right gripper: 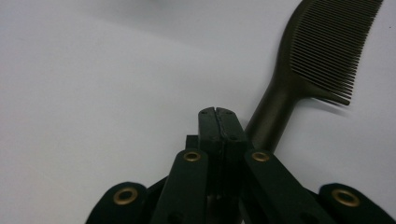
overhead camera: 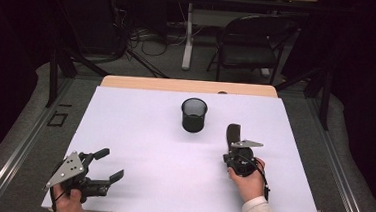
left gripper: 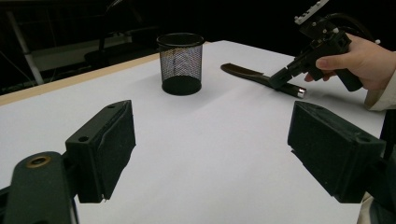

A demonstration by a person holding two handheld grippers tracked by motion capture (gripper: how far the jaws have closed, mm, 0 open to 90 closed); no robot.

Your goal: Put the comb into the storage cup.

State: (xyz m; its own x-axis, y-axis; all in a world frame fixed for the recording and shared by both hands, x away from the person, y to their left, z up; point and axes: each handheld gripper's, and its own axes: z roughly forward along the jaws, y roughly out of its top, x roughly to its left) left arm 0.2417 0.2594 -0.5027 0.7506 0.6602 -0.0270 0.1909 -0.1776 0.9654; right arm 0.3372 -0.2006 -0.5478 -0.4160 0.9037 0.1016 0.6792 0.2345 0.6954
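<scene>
- The comb (overhead camera: 232, 135) is seen lying flat on the white counter (overhead camera: 139, 132), on the right half, with the black mesh cup (overhead camera: 194, 115) near it to the left and slightly farther from the person.
- The comb's long axis is judged to run away from the person; in the right gripper view the handle (right gripper: 273, 119) points back toward the jaws and the toothed head (right gripper: 327, 51) lies beyond it.
- The right gripper (overhead camera: 236, 150) is held directly at the handle end, its jaws pressed together with nothing visible between them; the handle passes just beside the closed tips, and contact cannot be told.
- The left gripper (overhead camera: 107, 166) is kept near the counter's near left corner, well apart from the comb, with its jaws spread wide and empty.
- The right hand is clearly the nearer one, so any pickup is judged to fall to it, and the jaws would have to be opened across the narrow handle.
- The comb appears to be dark, smooth, rigid plastic with fine, closely spaced teeth and a slim rounded handle.
- The cup is an upright cylinder of open wire mesh with a solid rim and base.
</scene>
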